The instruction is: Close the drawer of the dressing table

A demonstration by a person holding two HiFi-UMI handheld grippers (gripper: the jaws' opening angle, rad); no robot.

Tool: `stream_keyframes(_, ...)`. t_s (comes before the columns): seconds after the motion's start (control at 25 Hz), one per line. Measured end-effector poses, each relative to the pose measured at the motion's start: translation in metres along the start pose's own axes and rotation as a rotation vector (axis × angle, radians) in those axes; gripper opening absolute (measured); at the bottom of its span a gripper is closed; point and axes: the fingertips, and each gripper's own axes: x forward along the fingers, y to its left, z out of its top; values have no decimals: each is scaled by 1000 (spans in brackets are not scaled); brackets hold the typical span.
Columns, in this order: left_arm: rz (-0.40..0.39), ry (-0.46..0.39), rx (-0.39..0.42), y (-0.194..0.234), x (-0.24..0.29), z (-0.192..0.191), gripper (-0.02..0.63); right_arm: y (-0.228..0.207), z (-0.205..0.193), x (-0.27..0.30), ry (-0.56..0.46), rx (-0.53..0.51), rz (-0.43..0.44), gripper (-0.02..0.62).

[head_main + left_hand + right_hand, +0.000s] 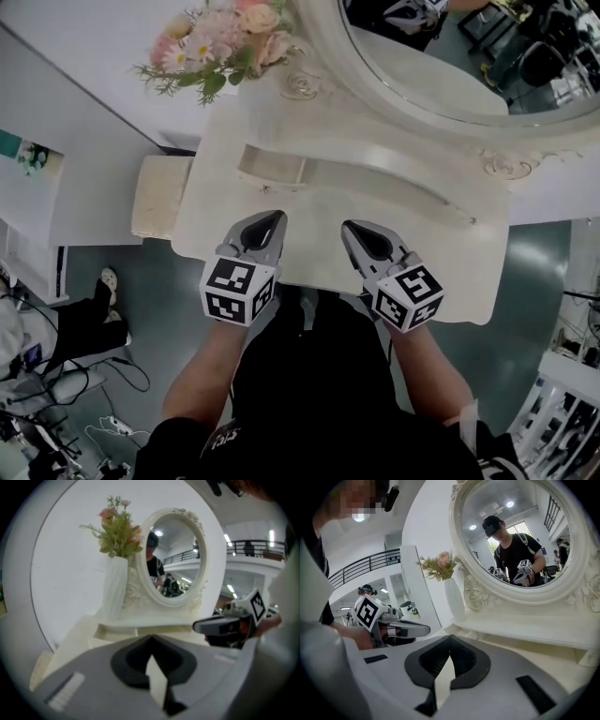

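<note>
Standing open on the low back shelf of the dressing table (375,202), the small drawer (272,169) sits left of centre, near the flowers (220,42) and mirror (441,56). Left gripper (272,220) and right gripper (354,230) hover over the front edge (jaws together, both empty).

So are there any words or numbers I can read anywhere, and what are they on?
No words or numbers can be read here.
Left marker cube and right marker cube: black and white square patterns, not letters.
Shirt print: white marks, too blurred to read.
Picture on the white panel at the left: too small to read.
</note>
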Motion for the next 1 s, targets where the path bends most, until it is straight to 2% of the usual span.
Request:
stream_keyframes(0.16, -4, 50, -6, 11, 15, -16, 12, -8, -11, 8, 7, 50, -16, -5)
stream_keyframes(0.28, 23, 70, -19, 24, 21, -27, 24, -10, -20, 17, 25, 67, -3, -5)
stream_keyframes(0.4, 49, 92, -38, 36, 28, -36, 76, -13, -21, 25, 25, 70, 8, -5)
stream_keyframes(0.72, 108, 168, -20, 66, 53, -58, 155, -18, -34, 36, 45, 83, 29, -5)
stream_keyframes(1.0, 132, 216, -38, 87, 71, -72, 207, -26, -35, 35, 55, 102, 11, -5)
